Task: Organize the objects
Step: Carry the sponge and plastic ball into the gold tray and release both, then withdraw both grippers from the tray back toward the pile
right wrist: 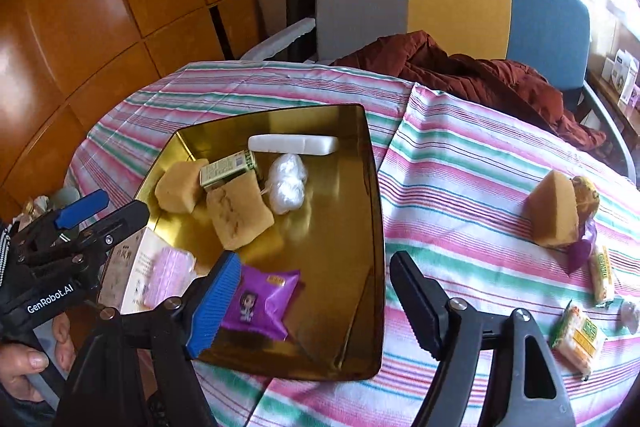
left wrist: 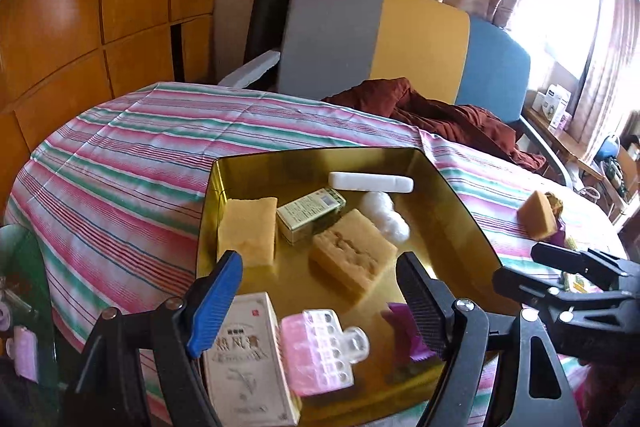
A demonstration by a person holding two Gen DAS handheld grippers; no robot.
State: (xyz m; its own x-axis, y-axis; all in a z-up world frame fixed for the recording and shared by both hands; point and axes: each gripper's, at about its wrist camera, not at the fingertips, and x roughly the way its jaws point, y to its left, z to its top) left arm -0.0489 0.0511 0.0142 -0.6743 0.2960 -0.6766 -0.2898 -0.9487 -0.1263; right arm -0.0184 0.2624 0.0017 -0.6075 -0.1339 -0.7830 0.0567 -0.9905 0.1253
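On gold tray, two sponges, one purple packet

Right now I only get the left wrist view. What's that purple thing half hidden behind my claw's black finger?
Observer: A purple packet printed with a cartoon figure. It lies flat in the gold tray.
Operator: Is anything still lying outside the tray, behind the other claw?
Observer: Yes, two green-and-yellow packets lie on the striped cloth, nearer the camera than the sponge wedge.
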